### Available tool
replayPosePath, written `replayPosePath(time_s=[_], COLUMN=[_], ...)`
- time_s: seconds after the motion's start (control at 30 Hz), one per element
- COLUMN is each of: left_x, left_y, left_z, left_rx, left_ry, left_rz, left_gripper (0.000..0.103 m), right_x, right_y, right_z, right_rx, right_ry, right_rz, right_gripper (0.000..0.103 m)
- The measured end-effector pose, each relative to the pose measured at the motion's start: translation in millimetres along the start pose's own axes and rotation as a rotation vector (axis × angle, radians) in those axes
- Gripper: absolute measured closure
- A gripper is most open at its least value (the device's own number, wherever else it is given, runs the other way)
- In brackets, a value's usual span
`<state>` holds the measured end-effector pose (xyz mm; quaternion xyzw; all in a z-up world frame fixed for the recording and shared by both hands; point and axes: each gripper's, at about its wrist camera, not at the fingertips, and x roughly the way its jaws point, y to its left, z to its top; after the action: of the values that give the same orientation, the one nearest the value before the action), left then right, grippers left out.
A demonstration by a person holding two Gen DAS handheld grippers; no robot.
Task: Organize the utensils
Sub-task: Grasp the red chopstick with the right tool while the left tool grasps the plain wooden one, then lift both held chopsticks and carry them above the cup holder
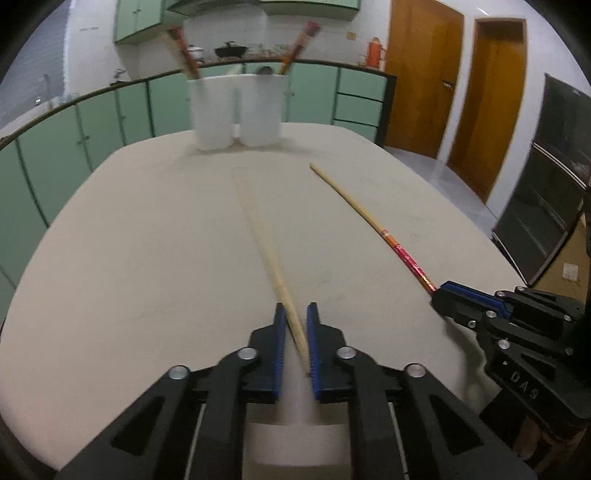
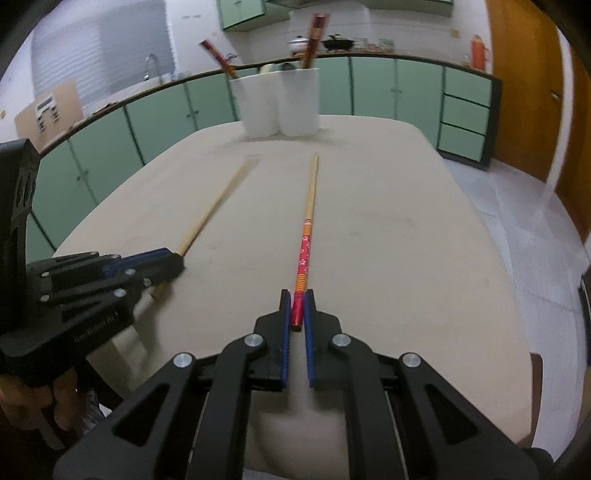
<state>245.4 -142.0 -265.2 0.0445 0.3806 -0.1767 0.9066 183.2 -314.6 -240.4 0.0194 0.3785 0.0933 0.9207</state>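
Blue-padded jaws of the left gripper (image 1: 295,321) are pinched on the near end of a plain wooden chopstick (image 1: 258,236), which looks motion-blurred and points away over the beige table (image 1: 147,240). Same deal on the other side: the right gripper (image 2: 297,308) is clamped on the red end of a red-and-orange patterned chopstick (image 2: 308,221), its bare wood tip aimed at the far edge. Way back on the table, two white cups (image 2: 275,101) stand touching, each with more patterned chopsticks (image 2: 314,35) sticking out. Green cabinets (image 2: 369,88) run behind.
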Motion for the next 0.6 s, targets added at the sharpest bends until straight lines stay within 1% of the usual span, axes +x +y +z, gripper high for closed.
replayPosePath(time_s=[0.03, 0.1, 0.17, 0.23, 0.27, 0.33, 0.4, 0.43, 0.5, 0.53, 0.57, 0.6], left_x=[-3.9, -11.0, -18.3, -24.0, -27.0, -26.6, -28.1, -29.7, -30.1, -29.8, -29.6, -29.3], left_y=[5.8, 13.0, 18.4, 19.9, 21.1, 24.6, 28.5, 28.7, 29.8, 30.3, 31.6, 32.4], left_z=[-3.7, -8.8, -13.0, -17.5, -18.5, -20.2, -23.0, -25.0, -26.9, -26.9, -26.1, -25.2], left_rx=[0.001, 0.001, -0.001, 0.013, 0.014, 0.016, 0.004, 0.011, 0.019, 0.017, 0.012, 0.005], left_ry=[-0.008, -0.006, 0.002, 0.005, 0.001, 0.014, 0.023, 0.024, 0.021, 0.019, 0.018, 0.021], left_rz=[0.016, 0.024, 0.028, 0.045, 0.053, 0.051, 0.044, 0.041, 0.031, 0.021, 0.004, -0.015], left_gripper=[0.096, 0.096, 0.096, 0.095, 0.095, 0.079, 0.072, 0.072, 0.072, 0.075, 0.082, 0.095], right_x=[0.9, 2.6, 2.6, 0.2, -1.5, -3.9, -5.4, -5.6, -4.2, -4.1, -3.9, -4.1], right_y=[4.3, 10.6, 14.8, 15.4, 14.9, 14.8, 16.7, 17.0, 16.6, 16.8, 17.4, 18.2], right_z=[0.5, 1.0, 0.7, -0.9, -2.0, -4.7, -6.5, -6.9, -6.8, -6.4, -6.0, -5.5], right_rx=[-0.011, -0.030, -0.034, -0.030, -0.023, -0.017, -0.022, -0.019, -0.012, -0.011, -0.012, -0.015], right_ry=[0.000, 0.002, 0.004, 0.002, 0.003, 0.007, 0.006, 0.006, 0.008, 0.008, 0.009, 0.010], right_rz=[0.008, 0.024, 0.035, 0.027, 0.021, 0.010, 0.004, 0.003, 0.005, 0.003, -0.001, -0.002], right_gripper=[0.097, 0.096, 0.093, 0.089, 0.084, 0.084, 0.084, 0.084, 0.084, 0.085, 0.086, 0.092])
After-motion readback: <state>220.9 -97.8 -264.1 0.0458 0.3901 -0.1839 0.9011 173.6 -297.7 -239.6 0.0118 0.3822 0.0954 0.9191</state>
